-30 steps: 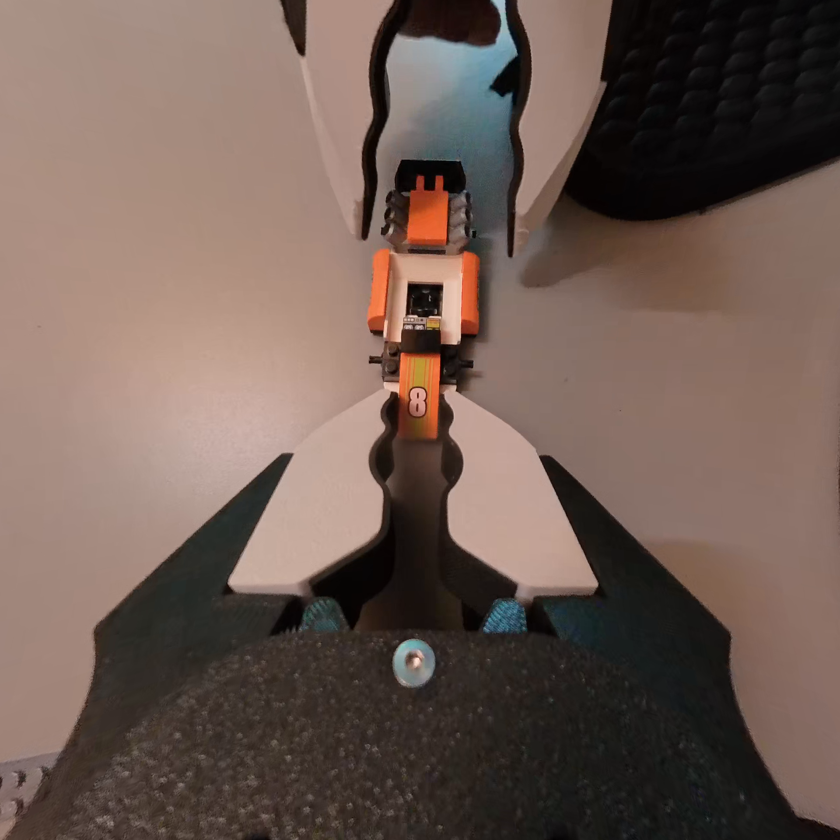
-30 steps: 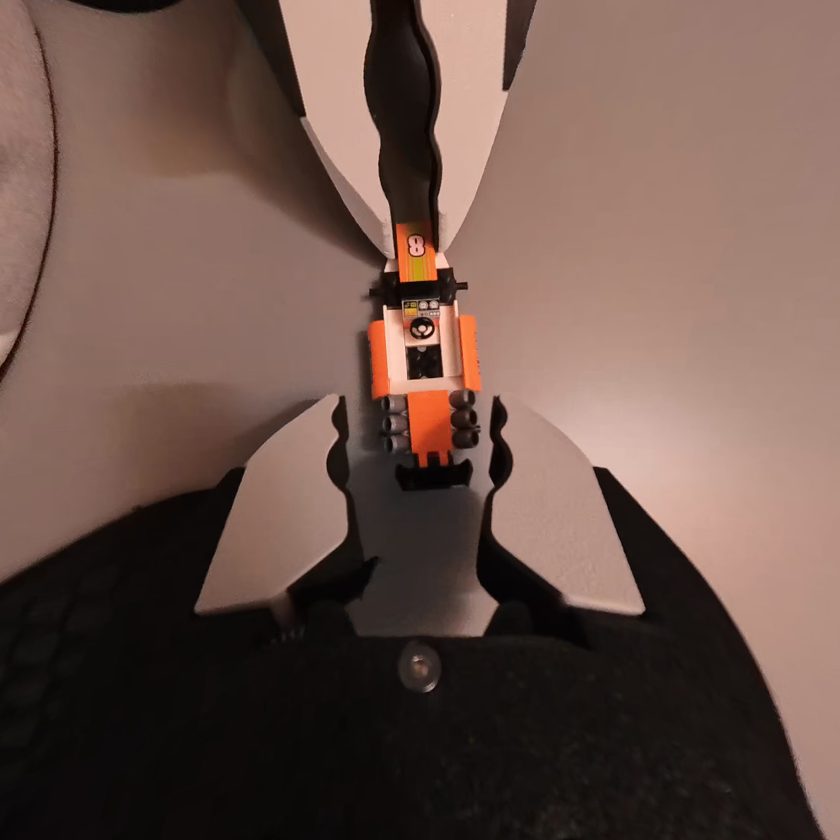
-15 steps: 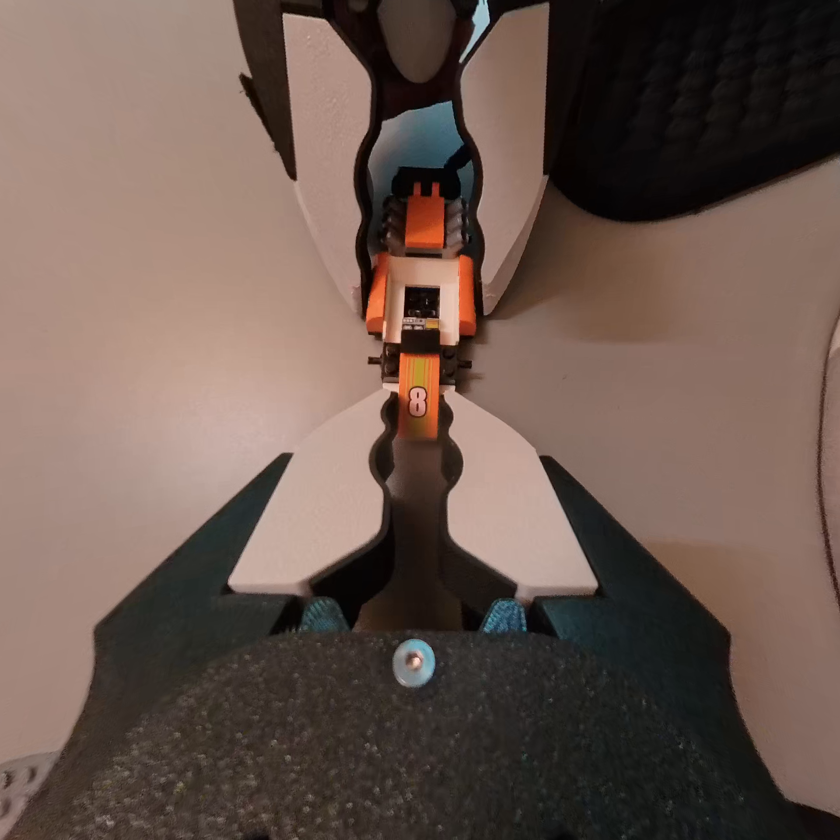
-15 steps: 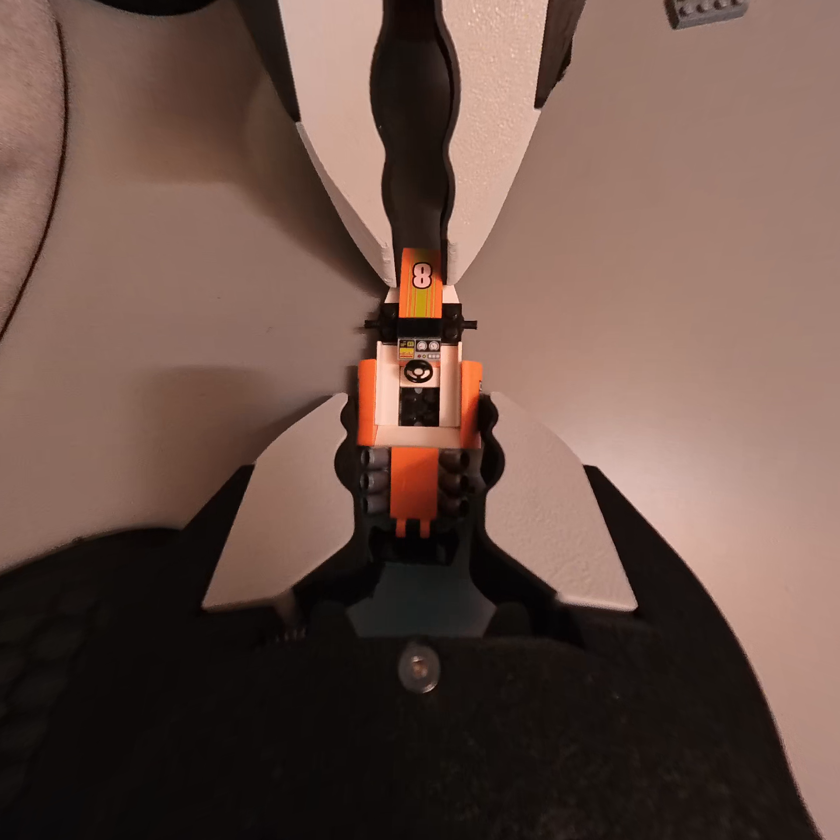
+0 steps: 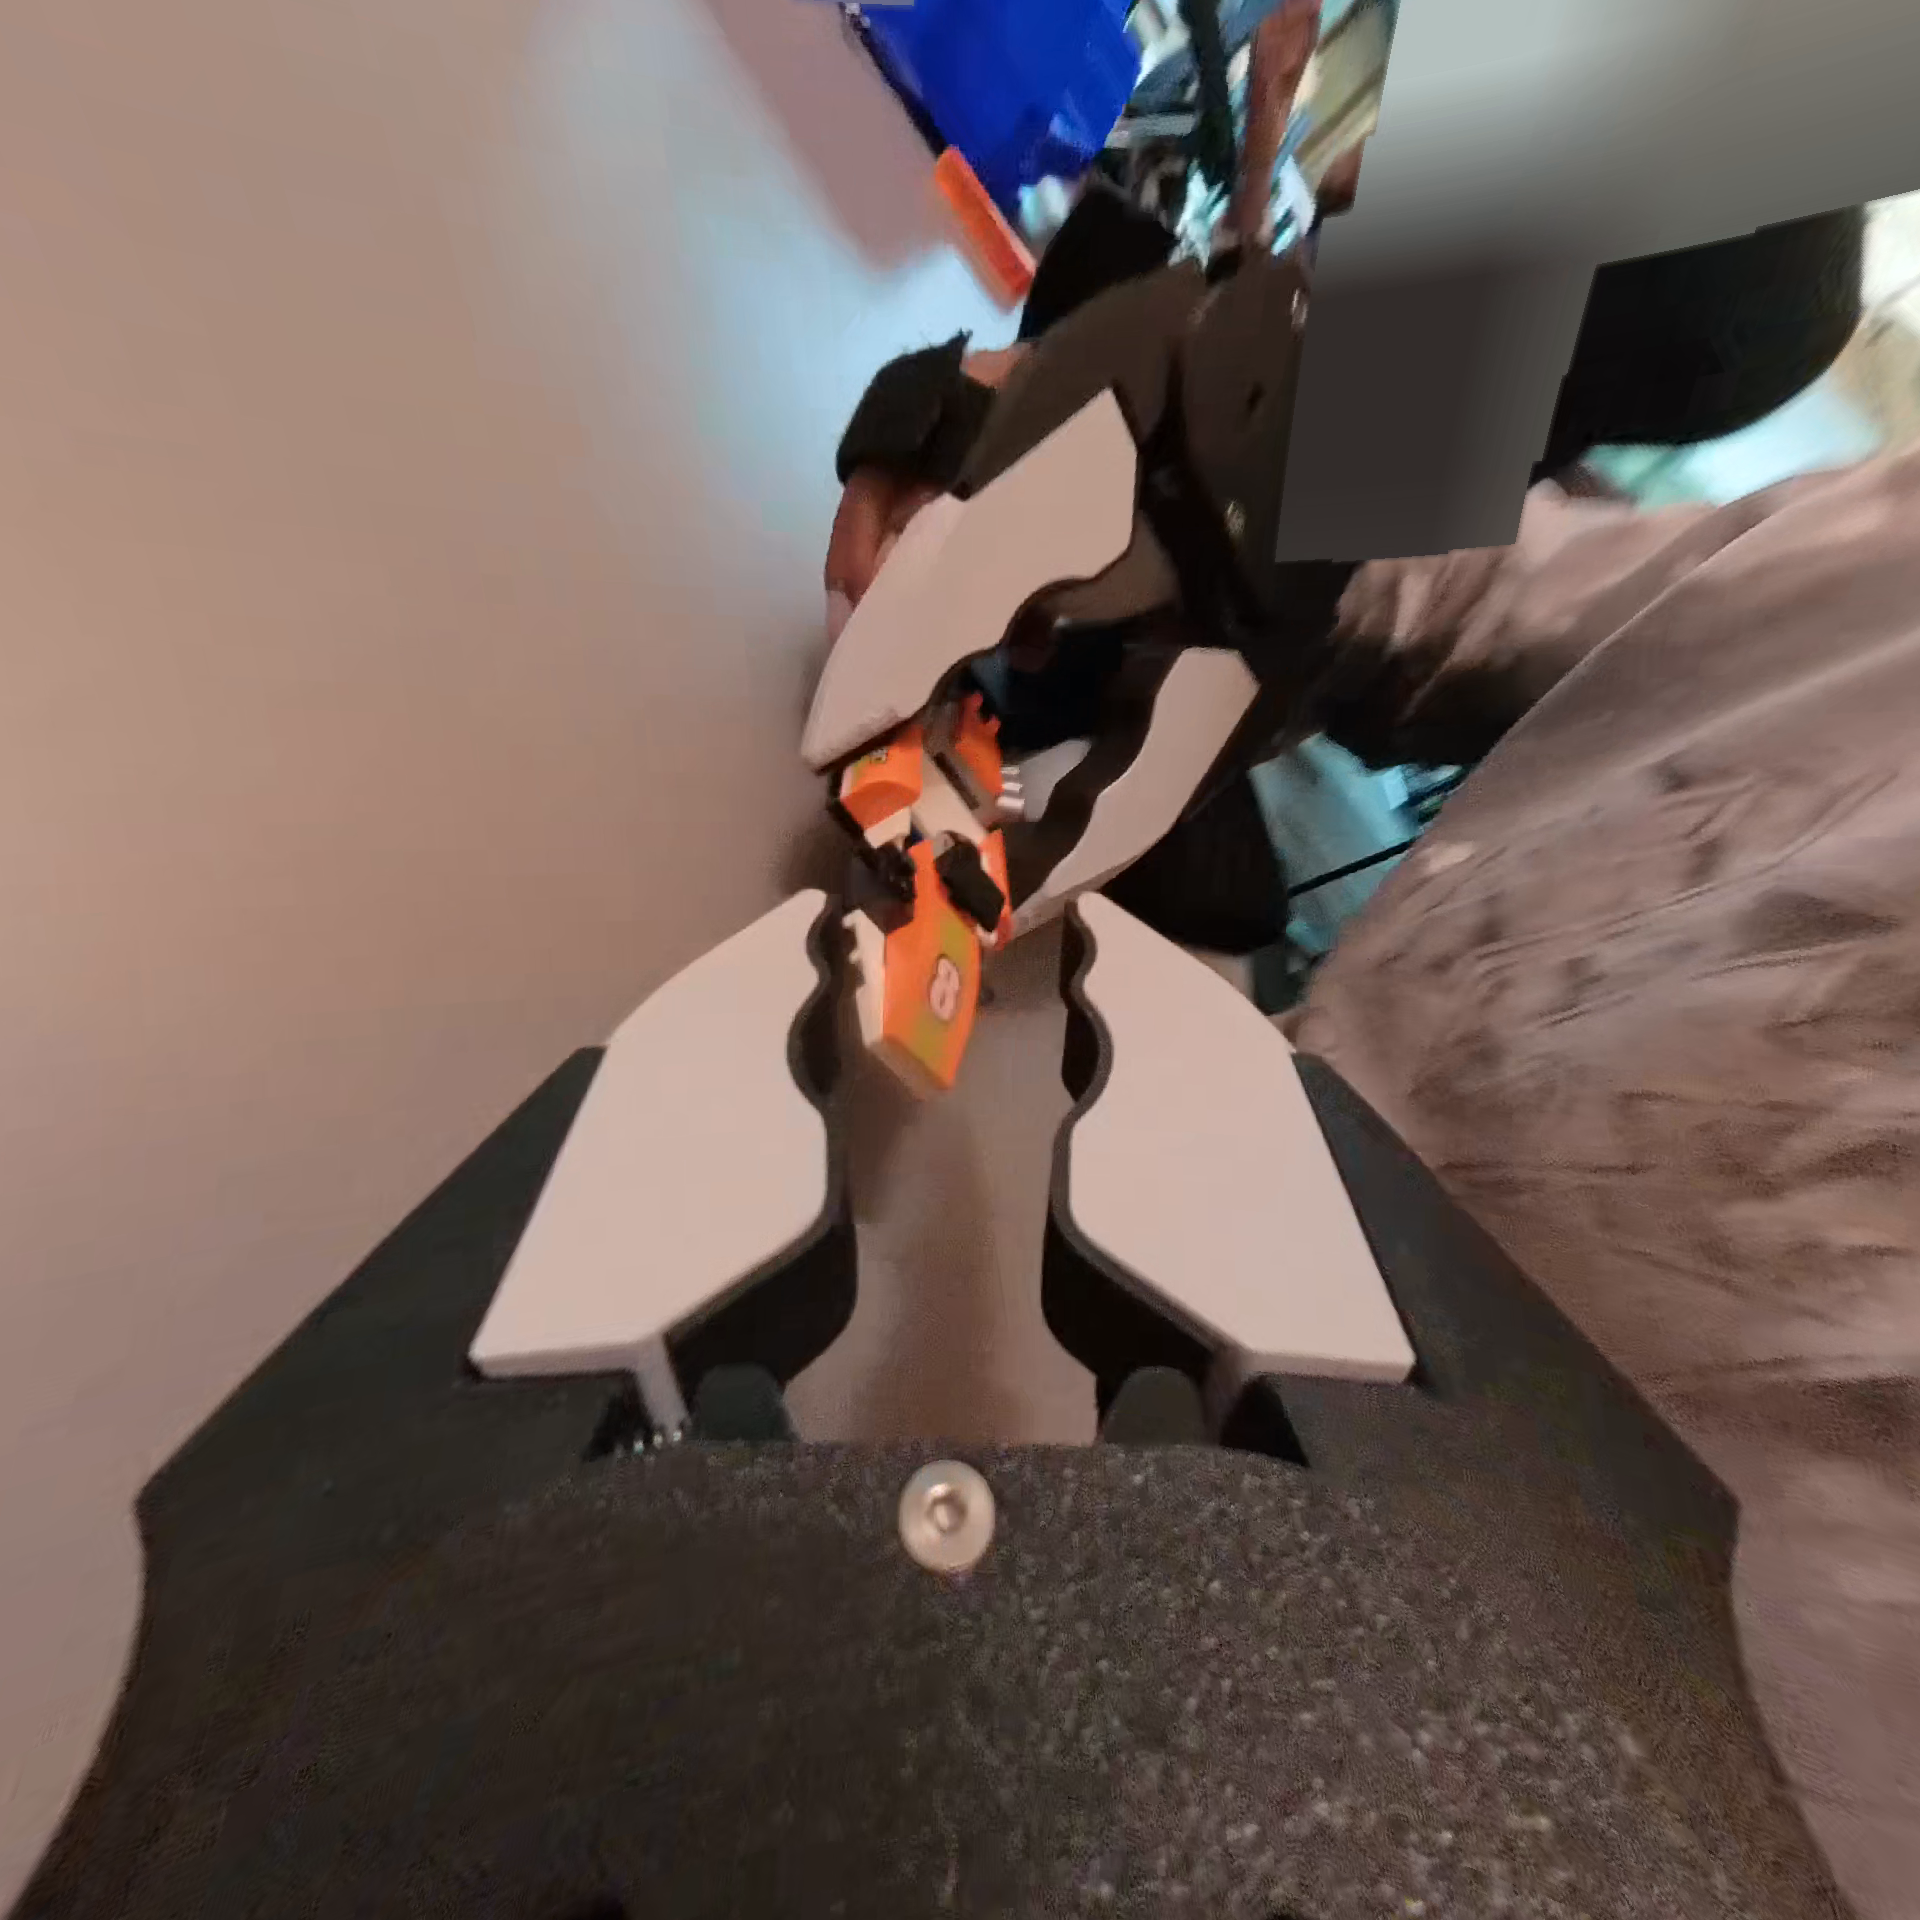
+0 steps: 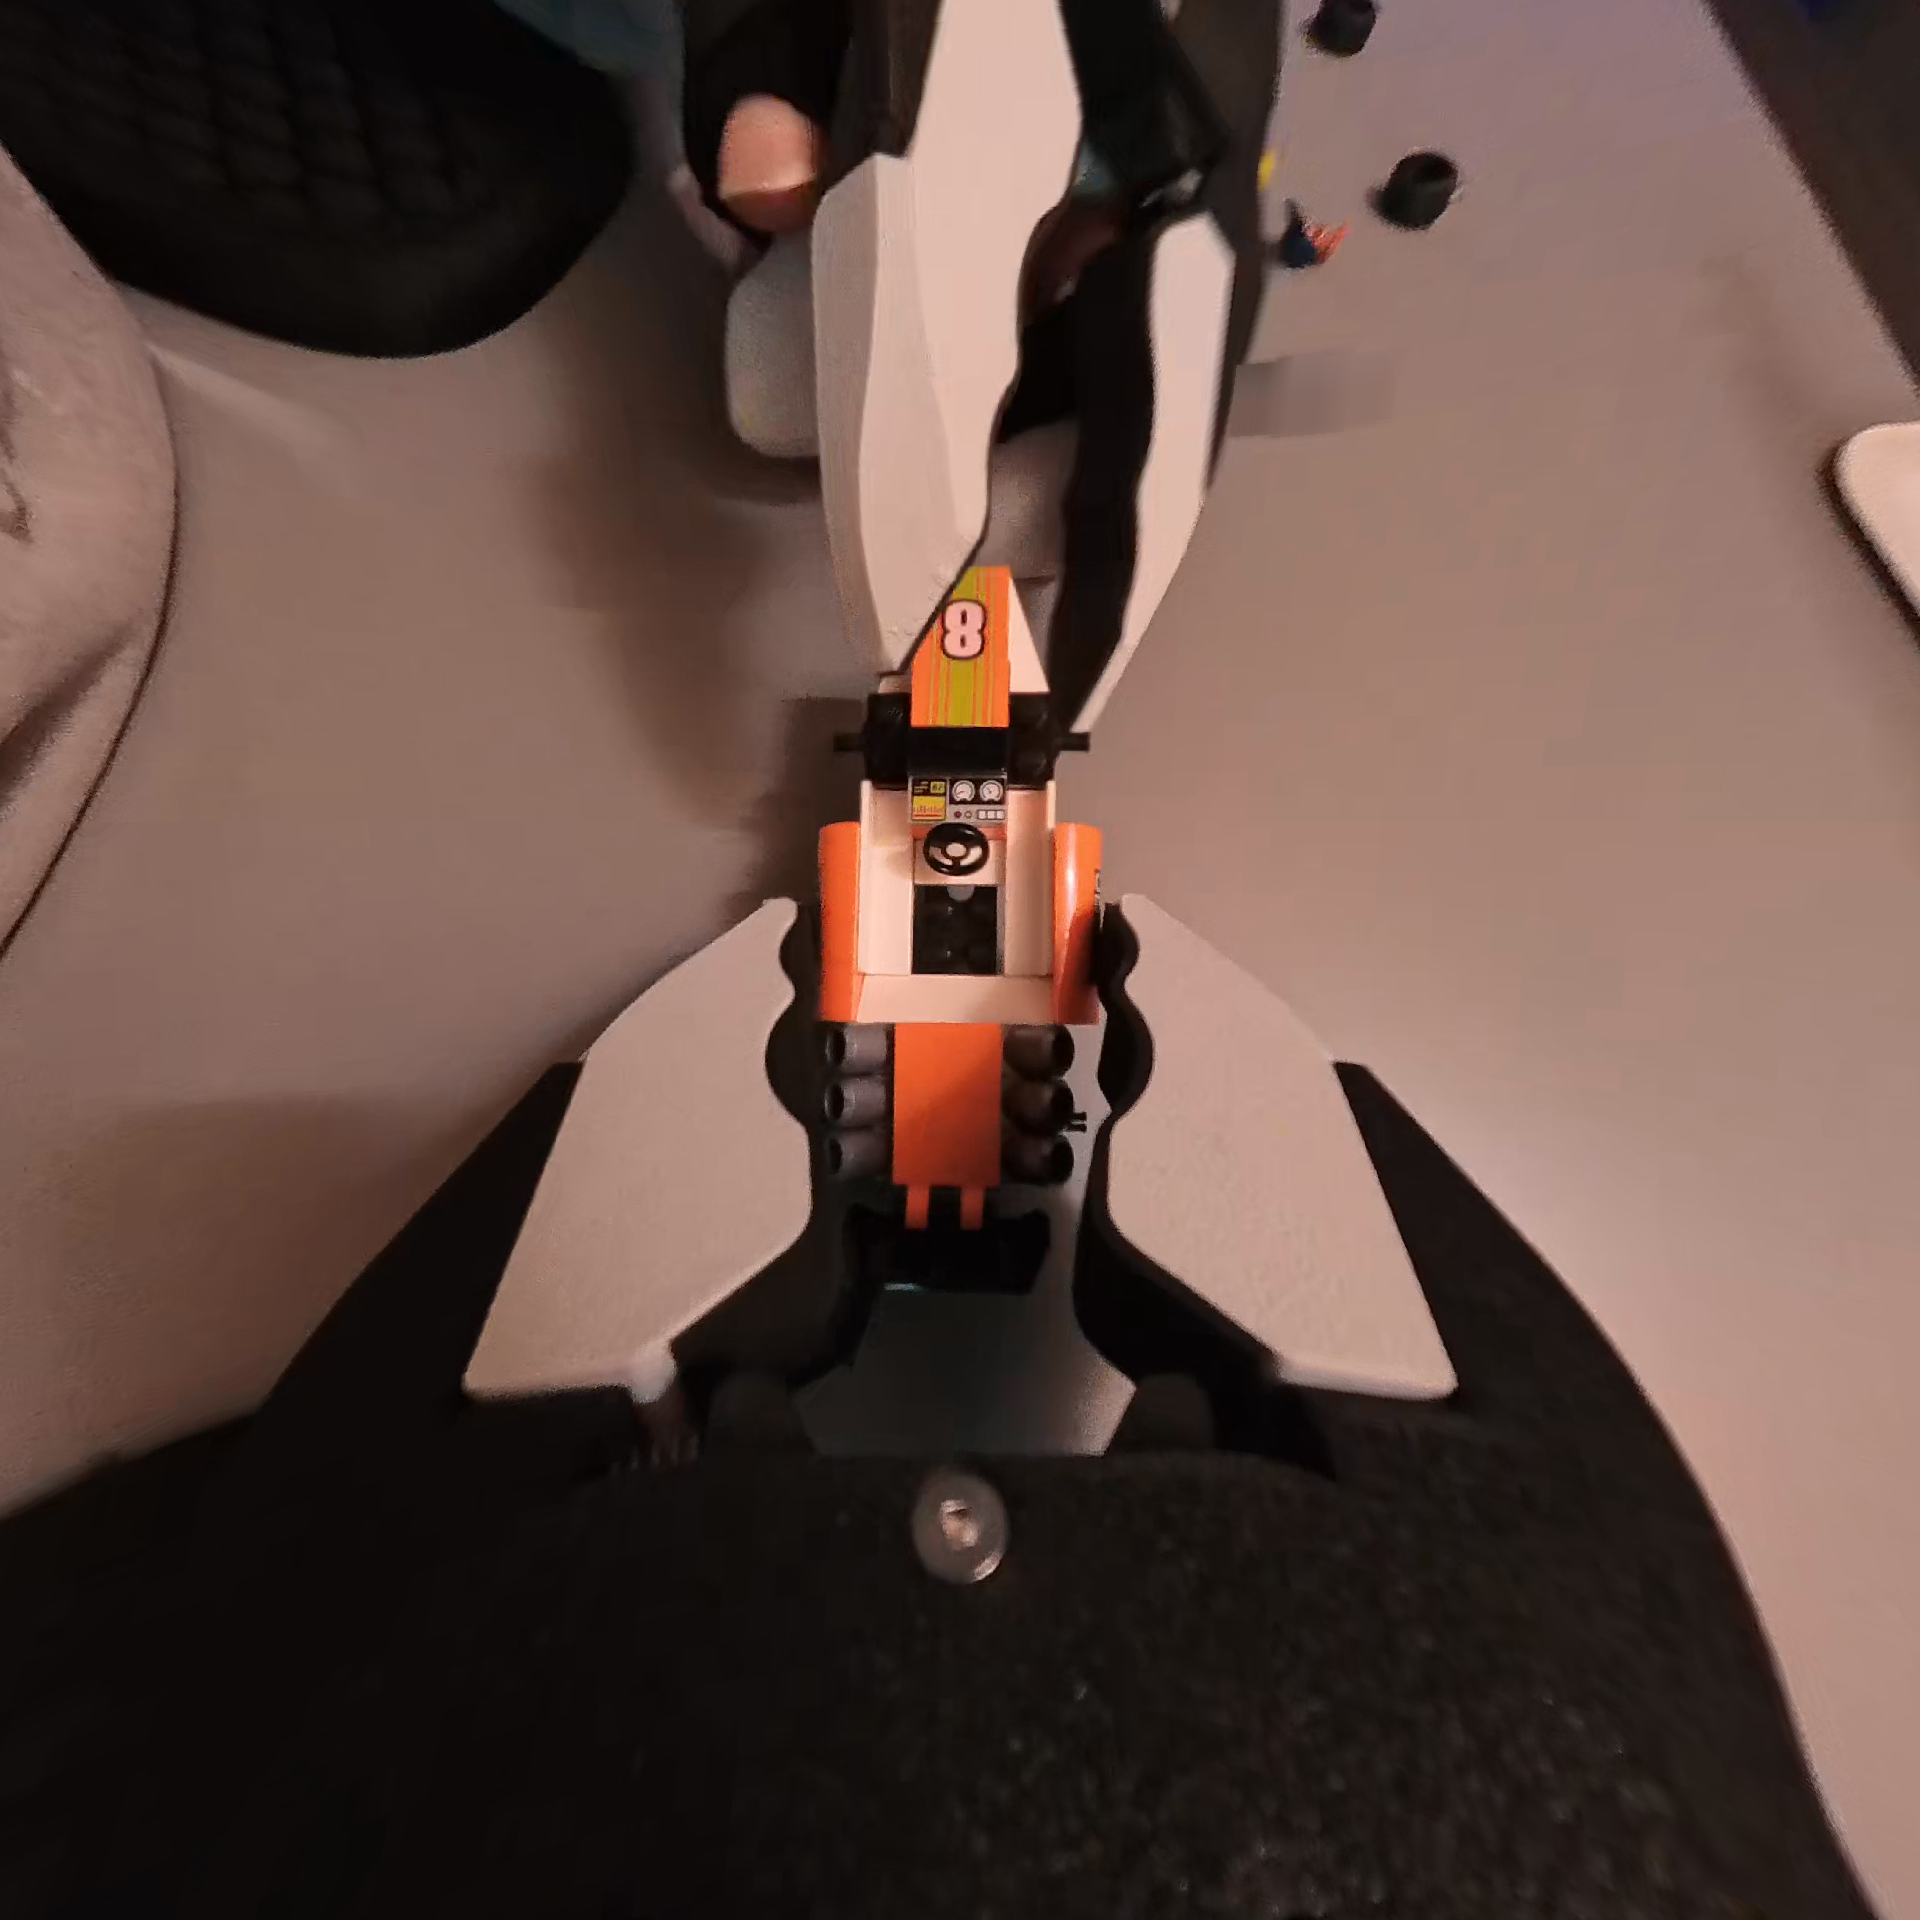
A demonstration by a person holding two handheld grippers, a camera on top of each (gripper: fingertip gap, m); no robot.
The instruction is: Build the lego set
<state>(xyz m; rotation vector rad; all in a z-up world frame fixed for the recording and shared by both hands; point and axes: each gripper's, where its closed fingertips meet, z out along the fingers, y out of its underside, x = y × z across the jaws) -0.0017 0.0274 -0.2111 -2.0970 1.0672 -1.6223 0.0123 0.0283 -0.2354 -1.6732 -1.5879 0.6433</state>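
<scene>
**Inspector A:** What is the right gripper [image 6: 951,914] doing?

**Inspector B:** In its own wrist view its two white wavy-edged fingers [image 6: 665,1143] are pressing against the sides of the small orange, white and black brick-built racing car [image 6: 956,935]. The jaws are standing partly closed, only as wide as the car body, and are gripping it at the rear, beside the grey exhaust pipes [image 6: 857,1101]. The car's orange sloped nose is pointing away from that camera.

**Inspector A:** And the left gripper [image 5: 940,920]?

**Inspector B:** Its jaws are standing apart and are clamping nothing. In the left wrist view the car's nose [image 5: 930,992] is sitting in the gap between its fingertips, tilted and closer to the left-hand finger [image 5: 717,1122]. Whether it is touching that finger, I cannot tell; the frame is blurred.

**Inspector A:** Where is the car relative to the pale surface [image 6: 1455,831]?

**Inspector B:** It is being held by the right gripper alone, with the surface showing behind it. In the left wrist view the car is hanging at an angle in the right gripper [image 5: 997,769]. Whether it is lifted clear of the surface, I cannot tell.

**Inspector A:** Anything else nearby?

**Inspector B:** A person's fingertip [image 6: 769,156] is showing beside the left gripper [image 6: 1039,613] in the right wrist view. A grey fabric [image 5: 1610,987] is filling the right side of the left wrist view. Small dark loose pieces [image 6: 1418,187] are lying on the surface at the far right.
</scene>
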